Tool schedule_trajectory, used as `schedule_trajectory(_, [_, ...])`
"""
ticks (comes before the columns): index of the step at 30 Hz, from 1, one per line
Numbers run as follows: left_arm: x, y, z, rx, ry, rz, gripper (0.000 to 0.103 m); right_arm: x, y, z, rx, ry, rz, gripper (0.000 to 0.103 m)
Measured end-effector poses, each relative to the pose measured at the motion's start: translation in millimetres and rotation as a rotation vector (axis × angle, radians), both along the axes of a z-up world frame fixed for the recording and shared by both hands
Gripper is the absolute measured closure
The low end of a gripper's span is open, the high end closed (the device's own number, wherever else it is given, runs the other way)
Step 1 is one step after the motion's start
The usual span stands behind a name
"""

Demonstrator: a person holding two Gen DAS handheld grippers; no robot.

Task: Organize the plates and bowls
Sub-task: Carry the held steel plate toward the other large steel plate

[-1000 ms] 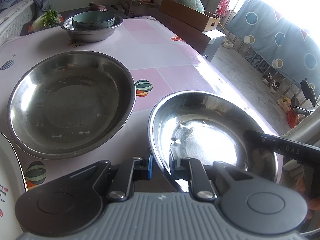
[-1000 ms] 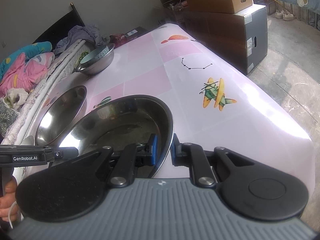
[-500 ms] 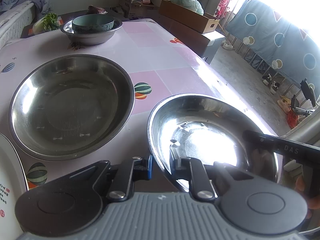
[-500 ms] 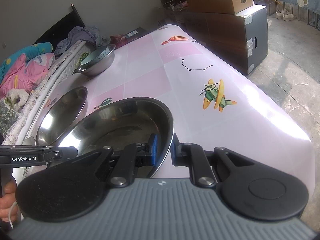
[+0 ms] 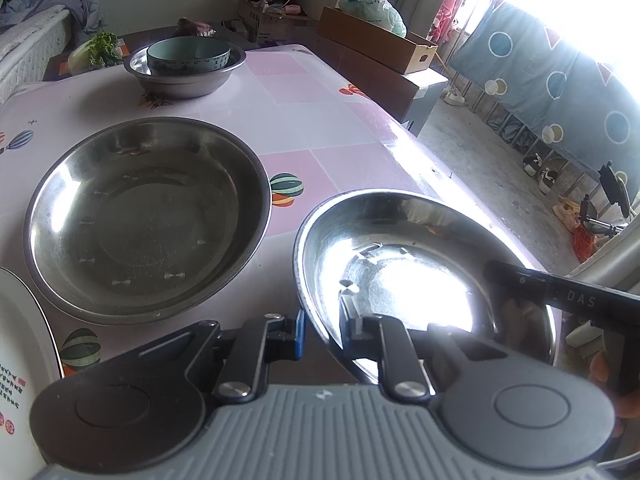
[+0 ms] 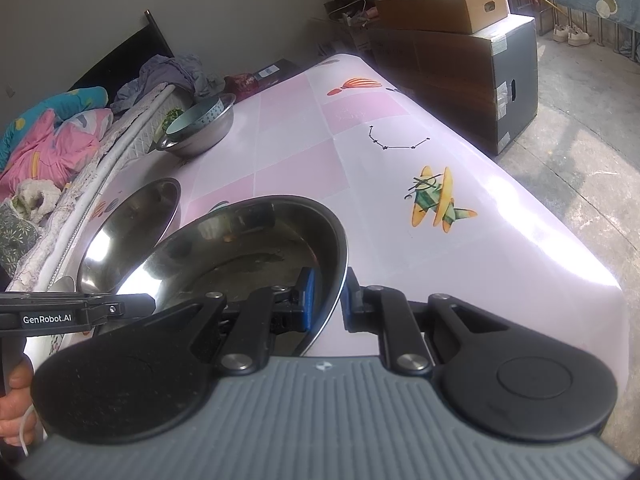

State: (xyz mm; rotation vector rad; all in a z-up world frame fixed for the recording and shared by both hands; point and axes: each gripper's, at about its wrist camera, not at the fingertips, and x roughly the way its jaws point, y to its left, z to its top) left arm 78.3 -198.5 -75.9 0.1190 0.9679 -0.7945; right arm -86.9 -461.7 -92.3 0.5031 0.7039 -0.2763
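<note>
Left wrist view: the left gripper (image 5: 320, 330) has its fingers closed on the near rim of a shallow steel plate (image 5: 420, 272), lower right of the frame, one blue pad outside the rim and one inside. A second, larger steel plate (image 5: 146, 220) lies flat on the pink patterned counter (image 5: 320, 128) at centre left, just beside the held one and apart from it. At lower left, the edge of a white plate (image 5: 20, 352) with red print enters the frame. At the upper left of the counter a steel bowl (image 5: 184, 76) holds a pale green ceramic bowl (image 5: 188, 54). The right gripper's black body crosses the held plate at the right edge.

Right wrist view: the right gripper (image 6: 326, 302) likewise has its fingers clamped on the rim of the same steel plate (image 6: 248, 256), which sits tilted at centre; whether its underside touches the counter (image 6: 400, 168) cannot be told. A hand (image 6: 16, 400) holding the left gripper shows at lower left. Cardboard boxes (image 6: 440, 8) stand beyond the counter, upper right
</note>
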Motion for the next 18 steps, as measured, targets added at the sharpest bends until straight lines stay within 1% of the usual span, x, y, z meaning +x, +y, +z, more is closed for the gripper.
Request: schedule_trajectory(18, [-3.0, 7.0, 13.4, -0.032, -0.025, 0.006, 0.086, -1.9, 4.6, 15.4, -0.013, -0.028, 0.003, 0.09])
